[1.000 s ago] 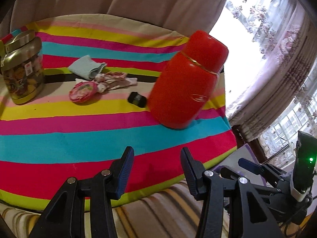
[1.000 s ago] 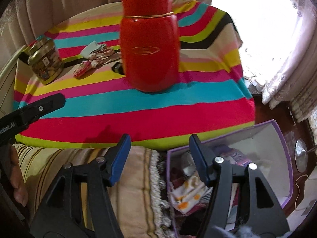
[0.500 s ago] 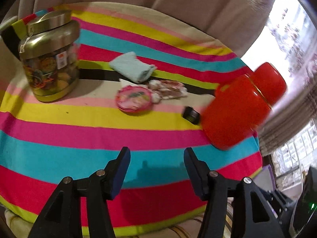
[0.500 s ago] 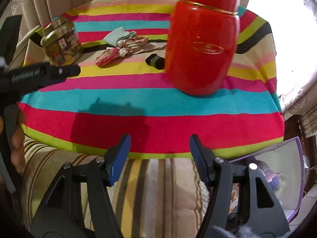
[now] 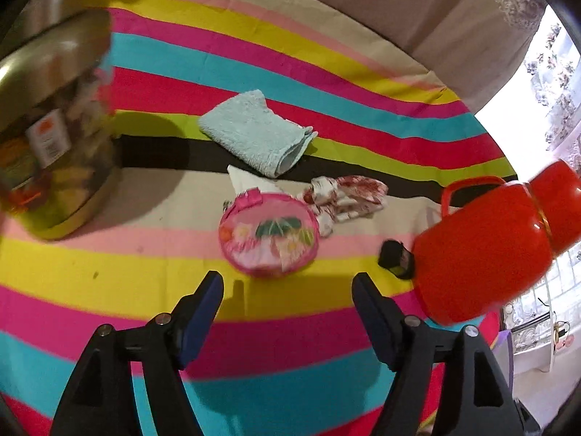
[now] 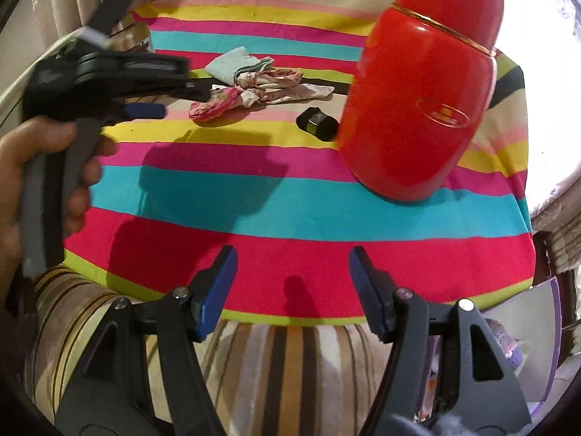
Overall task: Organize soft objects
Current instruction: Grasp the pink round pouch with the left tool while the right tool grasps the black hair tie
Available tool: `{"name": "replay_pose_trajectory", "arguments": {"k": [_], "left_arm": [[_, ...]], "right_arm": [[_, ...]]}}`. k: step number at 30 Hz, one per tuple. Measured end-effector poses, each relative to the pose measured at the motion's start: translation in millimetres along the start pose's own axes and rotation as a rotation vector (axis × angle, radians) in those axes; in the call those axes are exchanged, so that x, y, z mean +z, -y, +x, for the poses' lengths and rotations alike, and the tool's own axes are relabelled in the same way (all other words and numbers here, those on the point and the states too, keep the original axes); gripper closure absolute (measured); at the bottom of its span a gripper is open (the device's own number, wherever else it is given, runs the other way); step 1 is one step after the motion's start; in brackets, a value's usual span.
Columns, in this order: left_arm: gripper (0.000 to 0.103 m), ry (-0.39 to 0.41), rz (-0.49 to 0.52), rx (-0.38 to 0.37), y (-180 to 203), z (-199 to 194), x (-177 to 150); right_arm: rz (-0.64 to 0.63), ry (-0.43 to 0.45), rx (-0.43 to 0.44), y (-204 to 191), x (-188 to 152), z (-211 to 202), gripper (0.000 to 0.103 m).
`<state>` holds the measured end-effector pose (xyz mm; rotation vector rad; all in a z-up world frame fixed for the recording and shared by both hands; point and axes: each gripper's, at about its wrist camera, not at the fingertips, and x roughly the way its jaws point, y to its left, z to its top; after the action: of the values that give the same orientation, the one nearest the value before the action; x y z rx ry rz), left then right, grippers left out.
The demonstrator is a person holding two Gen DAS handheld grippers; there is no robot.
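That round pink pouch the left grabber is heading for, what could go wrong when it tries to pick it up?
1. The round pink pouch lies flat on the striped cloth, so the open left gripper, whose jaws have just been opening, might pinch cloth too.
2. The floral fabric touches the pouch and could drag along.
3. The small black object and red flask stand close on the right; a wide swing might bump them.

The left wrist camera looks steeply down along its tongs [image 5: 287, 287], close above the middle of the table with the striped colourful cloth [image 5: 254, 392]. The right wrist camera looks down too, from farther back, over the near table edge [image 6: 290, 272]. Both views share the round pink fabric pouch [image 5: 268, 234] [image 6: 214, 107], the folded light-blue towel [image 5: 254, 130] [image 6: 232, 63] and the big red plastic flask [image 5: 483, 254] [image 6: 417, 109]. The right view also catches the left tongs [image 6: 156, 101] from the side.
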<state>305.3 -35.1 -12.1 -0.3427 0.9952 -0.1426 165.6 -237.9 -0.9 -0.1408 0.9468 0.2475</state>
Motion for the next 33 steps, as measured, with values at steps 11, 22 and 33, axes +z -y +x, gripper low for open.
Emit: {"name": "replay_pose_trajectory", "arguments": {"k": [11, 22, 33], "left_arm": [[0.029, -0.025, 0.033, 0.026, -11.3, 39.8, 16.3], [0.038, 0.015, 0.062, 0.021, -17.9, 28.4, 6.0], [0.038, 0.099, -0.048, 0.005, -54.7, 0.1, -1.4]], "right_arm": [[-0.018, 0.016, -0.002, -12.4, 22.9, 20.1, 0.036], [-0.121, 0.031, -0.123, -40.0, 51.3, 41.0, 0.036], [-0.393, -0.013, -0.384, -70.1, 95.6, 88.5, 0.036]]}}
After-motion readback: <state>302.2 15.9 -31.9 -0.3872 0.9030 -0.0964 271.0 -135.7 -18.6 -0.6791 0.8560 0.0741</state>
